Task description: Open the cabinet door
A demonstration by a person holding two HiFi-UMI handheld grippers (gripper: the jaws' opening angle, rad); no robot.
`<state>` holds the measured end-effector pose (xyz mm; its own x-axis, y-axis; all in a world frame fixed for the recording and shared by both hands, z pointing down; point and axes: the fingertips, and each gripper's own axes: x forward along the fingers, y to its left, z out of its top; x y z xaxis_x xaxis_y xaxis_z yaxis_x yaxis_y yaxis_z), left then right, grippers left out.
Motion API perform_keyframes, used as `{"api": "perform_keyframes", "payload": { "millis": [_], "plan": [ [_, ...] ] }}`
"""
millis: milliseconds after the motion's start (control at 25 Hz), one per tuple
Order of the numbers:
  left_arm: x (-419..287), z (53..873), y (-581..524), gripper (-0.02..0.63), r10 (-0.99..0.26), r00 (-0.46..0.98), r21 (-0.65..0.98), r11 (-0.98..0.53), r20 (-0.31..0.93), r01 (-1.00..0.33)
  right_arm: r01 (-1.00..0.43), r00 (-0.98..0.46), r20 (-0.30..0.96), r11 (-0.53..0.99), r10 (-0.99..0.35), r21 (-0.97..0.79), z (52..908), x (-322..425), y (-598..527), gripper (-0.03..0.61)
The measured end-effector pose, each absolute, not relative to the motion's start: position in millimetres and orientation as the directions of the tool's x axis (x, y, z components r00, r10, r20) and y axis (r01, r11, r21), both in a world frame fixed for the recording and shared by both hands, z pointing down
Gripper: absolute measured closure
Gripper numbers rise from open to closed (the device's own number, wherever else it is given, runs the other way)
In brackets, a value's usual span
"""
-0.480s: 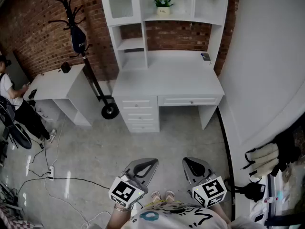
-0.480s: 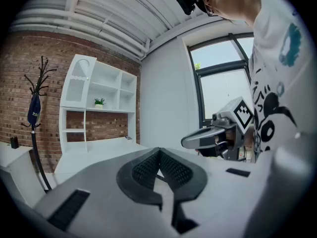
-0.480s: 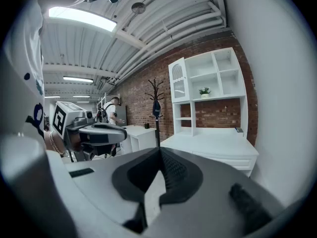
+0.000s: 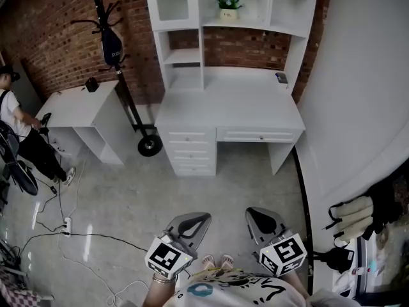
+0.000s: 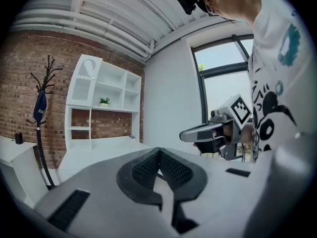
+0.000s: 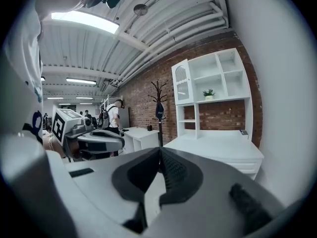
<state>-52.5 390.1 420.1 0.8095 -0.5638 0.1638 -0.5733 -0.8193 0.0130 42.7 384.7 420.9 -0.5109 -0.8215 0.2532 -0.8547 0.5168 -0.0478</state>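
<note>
At the far left a person [image 4: 18,130] stands by a small side worktop [image 4: 77,104], with a coat stand [image 4: 110,40] just to its right. The cabinet door [image 4: 174,2] is shut, at the upper left of the white shelf unit [image 4: 291,18] on the main worktop [image 4: 230,110]; a plant [image 4: 229,4] sits on a shelf to its right. Well back from them, above the floor [image 4: 128,197], the left gripper [image 4: 195,221] and right gripper [image 4: 259,217] hang side by side, each with its fingers together and nothing between them.
</note>
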Motion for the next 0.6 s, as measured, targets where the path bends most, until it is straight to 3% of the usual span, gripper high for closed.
{"api": "perform_keyframes", "payload": {
  "millis": [600],
  "plan": [
    [-95.3,428.8,378.2,0.600,-0.576,0.799,0.017,-0.809,0.176,-0.587,-0.805,-0.583,0.261,0.590,-0.770,-0.058,427.1,-13.2,374.8,0.549]
  ]
}}
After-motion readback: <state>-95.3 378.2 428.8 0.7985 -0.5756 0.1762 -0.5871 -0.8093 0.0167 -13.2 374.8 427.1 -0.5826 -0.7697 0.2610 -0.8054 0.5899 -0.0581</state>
